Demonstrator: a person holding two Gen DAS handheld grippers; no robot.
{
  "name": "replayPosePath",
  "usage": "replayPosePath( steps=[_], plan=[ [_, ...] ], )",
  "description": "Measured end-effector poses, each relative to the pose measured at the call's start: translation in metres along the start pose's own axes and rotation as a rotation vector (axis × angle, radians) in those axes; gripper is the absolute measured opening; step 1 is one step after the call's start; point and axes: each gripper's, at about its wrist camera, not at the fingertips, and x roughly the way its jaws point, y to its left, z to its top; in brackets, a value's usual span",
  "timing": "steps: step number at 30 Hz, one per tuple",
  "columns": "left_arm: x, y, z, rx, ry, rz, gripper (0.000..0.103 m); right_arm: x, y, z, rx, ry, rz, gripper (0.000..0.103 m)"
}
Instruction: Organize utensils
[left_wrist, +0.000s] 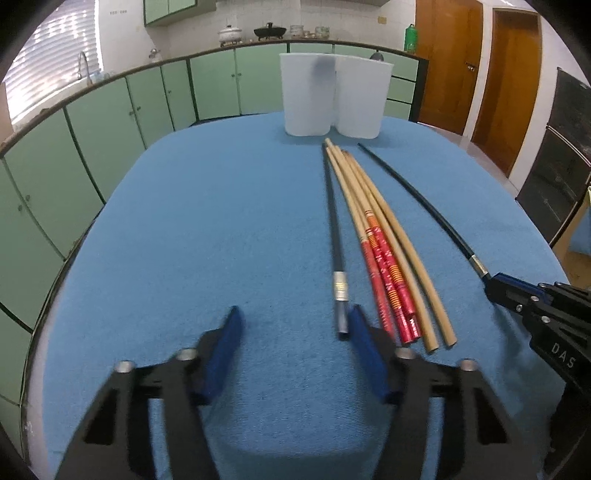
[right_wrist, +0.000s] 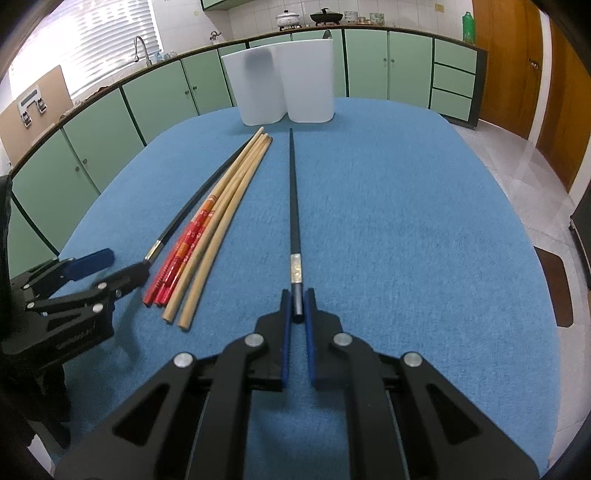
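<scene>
Your right gripper is clamped on the butt end of a black chopstick, which runs straight ahead toward the white containers at the far edge of the blue tablecloth. Your left gripper stands apart, its right finger just beside the grey end of the second black chopstick; nothing sits between its pads. Next to that chopstick lie two red-patterned chopsticks and two plain wooden chopsticks, fanned together, tips toward the containers
</scene>
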Motion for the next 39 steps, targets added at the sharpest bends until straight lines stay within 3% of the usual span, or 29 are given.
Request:
replayPosePath(
  steps=[3,6,12,18,25,31,36,39],
  plan=[
    [0.0,-0.003,0.001,-0.003,-0.007,-0.026,0.019,0.0,-0.002,0.0,0.006,-0.001,0.006,0.006],
    [0.0,-0.005,0.001,-0.004,-0.011,-0.033,0.007,0.0,0.001,-0.001,-0.003,-0.004,-0.003,0.006],
    [-0.008,0.003,0.003,-0.042,-0.038,-0.055,0.007,-0.004,0.0,-0.001,0.005,-0.015,0.009,0.006],
    [-0.048,0.009,0.023,-0.032,-0.139,-0.046,0.007,-0.033,-0.005,0.015,-0.012,-0.101,0.009,0.006],
    [-0.104,0.018,0.065,-0.017,-0.294,-0.064,0.007,-0.093,-0.015,0.065,-0.044,-0.265,0.016,0.006],
    [-0.134,0.022,0.108,0.002,-0.394,-0.112,0.007,-0.125,-0.023,0.117,-0.061,-0.34,0.071,0.006],
    [-0.133,0.021,0.147,0.025,-0.41,-0.162,0.006,-0.129,-0.025,0.165,-0.081,-0.336,0.106,0.006],
    [-0.122,0.027,0.15,0.016,-0.374,-0.154,0.006,-0.131,-0.025,0.174,-0.081,-0.341,0.105,0.006]
  ],
)
